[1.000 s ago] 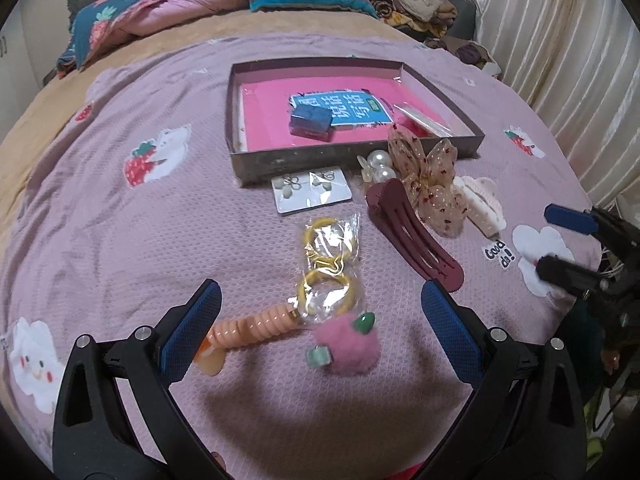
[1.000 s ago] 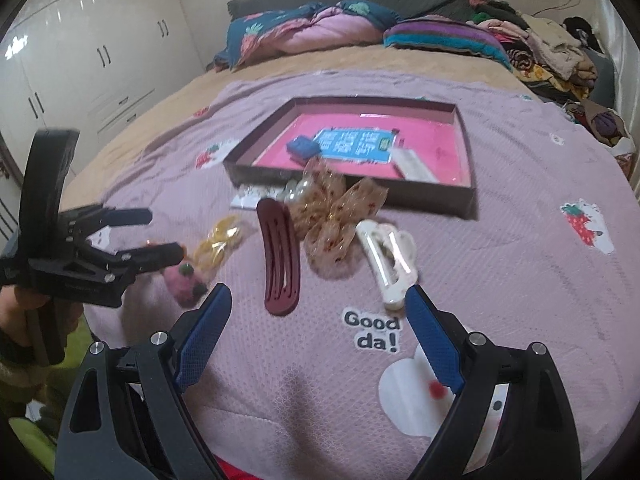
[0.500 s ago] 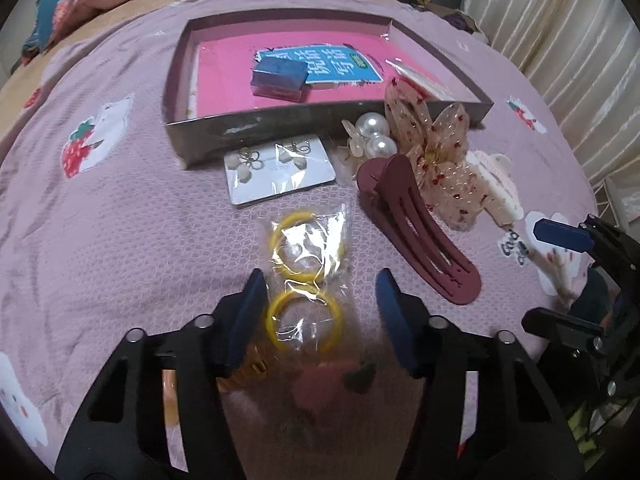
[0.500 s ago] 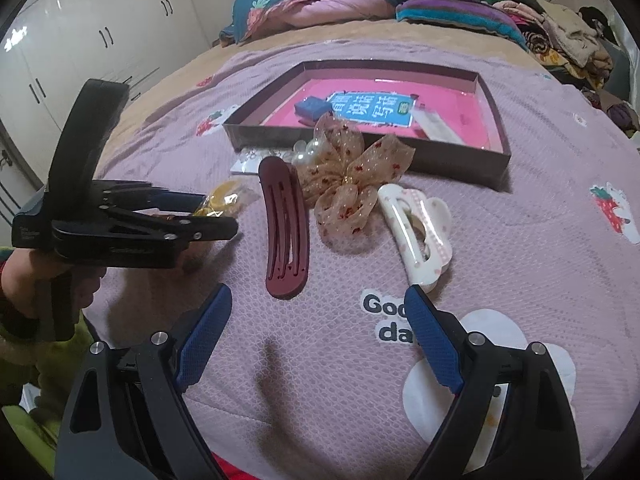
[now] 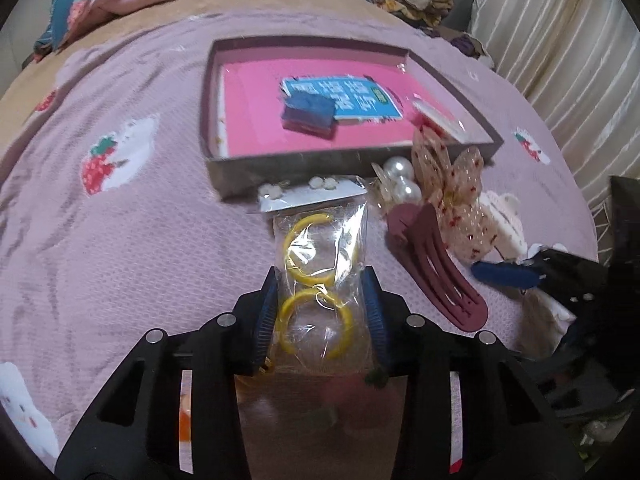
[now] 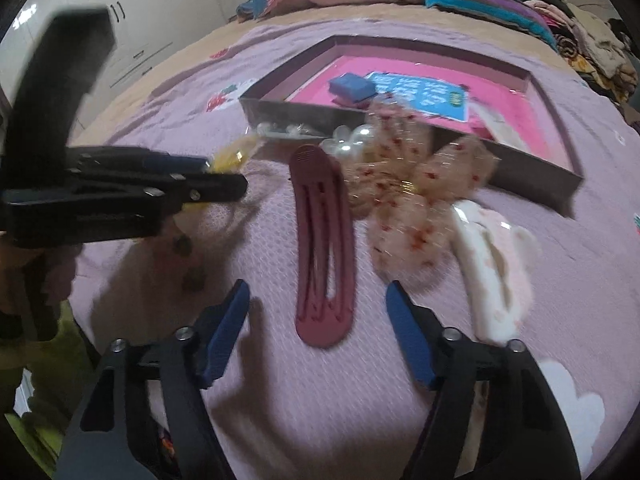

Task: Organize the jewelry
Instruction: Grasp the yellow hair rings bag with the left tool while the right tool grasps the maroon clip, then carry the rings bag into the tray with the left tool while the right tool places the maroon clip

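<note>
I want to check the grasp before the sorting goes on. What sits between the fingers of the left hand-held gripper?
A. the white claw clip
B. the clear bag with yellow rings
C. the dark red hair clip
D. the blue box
B: in the left wrist view the left hand-held gripper has its blue pads on both sides of the clear bag with yellow rings.

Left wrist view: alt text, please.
The left gripper has its blue-padded fingers closed on a clear plastic bag of yellow hoop earrings on a mauve bedspread. Beyond lie a dark red hair clip and a shallow pink-lined cardboard box.
</note>
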`<action>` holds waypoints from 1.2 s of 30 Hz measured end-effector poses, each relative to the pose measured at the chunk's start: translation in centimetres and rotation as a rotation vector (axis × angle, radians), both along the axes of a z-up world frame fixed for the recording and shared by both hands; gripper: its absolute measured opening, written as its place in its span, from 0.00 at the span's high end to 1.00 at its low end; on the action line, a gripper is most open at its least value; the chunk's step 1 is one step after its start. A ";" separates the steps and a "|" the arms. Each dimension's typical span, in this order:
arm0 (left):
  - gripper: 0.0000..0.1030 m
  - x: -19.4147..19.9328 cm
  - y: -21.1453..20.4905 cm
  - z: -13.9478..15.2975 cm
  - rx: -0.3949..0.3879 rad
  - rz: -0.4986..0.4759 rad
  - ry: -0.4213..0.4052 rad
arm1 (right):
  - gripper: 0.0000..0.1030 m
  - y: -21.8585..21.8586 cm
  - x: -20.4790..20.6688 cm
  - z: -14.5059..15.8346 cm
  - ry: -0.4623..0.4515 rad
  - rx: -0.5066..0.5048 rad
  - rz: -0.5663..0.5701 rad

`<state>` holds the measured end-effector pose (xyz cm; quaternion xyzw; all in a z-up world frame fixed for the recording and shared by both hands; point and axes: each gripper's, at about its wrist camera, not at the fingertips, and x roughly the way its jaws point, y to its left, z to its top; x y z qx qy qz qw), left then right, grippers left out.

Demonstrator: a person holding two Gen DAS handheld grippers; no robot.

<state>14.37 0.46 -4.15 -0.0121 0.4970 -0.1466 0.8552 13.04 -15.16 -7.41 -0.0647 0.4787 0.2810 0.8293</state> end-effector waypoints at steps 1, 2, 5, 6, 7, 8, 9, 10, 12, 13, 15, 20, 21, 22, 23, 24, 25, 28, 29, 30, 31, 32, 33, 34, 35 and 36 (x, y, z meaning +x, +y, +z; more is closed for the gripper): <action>0.69 0.0 0.3 0.3 -0.003 0.006 -0.007 | 0.41 0.3 0.3 -0.2 -0.004 -0.008 -0.001; 0.69 0.0 0.6 0.5 -0.006 0.011 -0.011 | 0.42 0.6 0.5 -0.3 -0.009 -0.010 0.001; 0.69 -0.2 1.2 1.0 -0.014 0.022 -0.018 | 0.50 1.2 1.3 -0.4 -0.028 -0.019 0.000; 0.69 -0.3 1.4 1.1 -0.018 0.025 -0.020 | 0.60 1.3 1.6 -0.4 -0.030 -0.012 0.003; 0.69 -0.2 1.4 1.1 -0.020 0.028 -0.022 | 0.69 1.4 1.8 -0.5 -0.028 -0.011 0.002; 0.69 -0.3 1.6 1.3 -0.024 0.032 -0.024 | 0.70 1.4 2.0 -0.5 -0.025 -0.006 0.001; 0.69 -0.2 1.6 1.3 -0.026 0.036 -0.026 | 0.70 1.4 2.1 -0.4 -0.021 0.004 0.000; 0.69 -0.2 1.7 1.4 -0.031 0.039 -0.027 | 0.70 1.4 2.2 -0.3 -0.019 0.012 0.001; 0.69 -0.3 1.9 1.7 -0.035 0.043 -0.033 | 0.70 1.2 2.2 0.0 -0.006 0.050 0.006; 0.69 -0.4 2.1 1.9 -0.037 0.046 -0.038 | 0.70 1.0 2.1 0.3 0.004 0.081 0.008; 0.69 -0.5 2.4 2.3 -0.043 0.051 -0.047 | 0.70 0.8 1.8 0.8 0.011 0.107 0.008; 0.69 -0.5 3.0 3.5 -0.051 0.067 -0.075 | 0.70 0.4 1.1 2.6 0.005 0.162 0.009; 0.69 -0.5 3.1 3.7 -0.052 0.069 -0.079 | 0.70 0.3 0.9 3.0 0.002 0.169 0.011; 0.69 -0.5 3.2 3.9 -0.054 0.073 -0.083 | 0.70 0.1 0.8 3.4 -0.005 0.175 0.011; 0.69 -0.6 3.3 4.2 -0.055 0.076 -0.089 | 0.70 0.1 0.7 3.7 -0.009 0.180 0.009; 0.69 -0.5 3.4 4.4 -0.056 0.078 -0.093 | 0.70 -0.1 0.6 4.2 -0.015 0.189 0.007; 0.69 -0.4 3.5 4.6 -0.055 0.080 -0.096 | 0.70 -0.4 0.5 4.6 -0.020 0.196 0.004; 0.69 -0.1 3.6 5.1 -0.060 0.085 -0.104 | 0.70 -1.1 0.4 5.9 -0.040 0.214 -0.013; 0.69 0.1 3.5 5.4 -0.060 0.086 -0.110 | 0.70 -1.5 0.4 6.3 -0.049 0.218 -0.022; 0.69 0.2 3.5 5.6 -0.062 0.086 -0.114 | 0.70 -1.8 0.4 6.6 -0.057 0.219 -0.027; 0.69 0.3 3.4 5.7 -0.063 0.085 -0.118 | 0.70 -2.2 0.4 6.9 -0.066 0.222 -0.034; 0.69 0.4 3.4 5.9 -0.064 0.085 -0.122 | 0.70 -2.7 0.5 7.3 -0.074 0.225 -0.043; 0.69 0.6 3.3 6.2 -0.067 0.085 -0.126 | 0.70 -3.0 0.7 7.5 -0.079 0.225 -0.050; 0.69 0.9 3.1 6.4 -0.069 0.082 -0.129 | 0.70 -3.3 0.9 7.7 -0.085 0.226 -0.058; 0.69 0.9 3.0 6.5 -0.070 0.082 -0.131 | 0.70 -3.8 1.0 8.0 -0.092 0.226 -0.069; 0.69 1.1 2.8 6.7 -0.071 0.078 -0.135 | 0.70 -4.2 1.1 8.3 -0.098 0.226 -0.078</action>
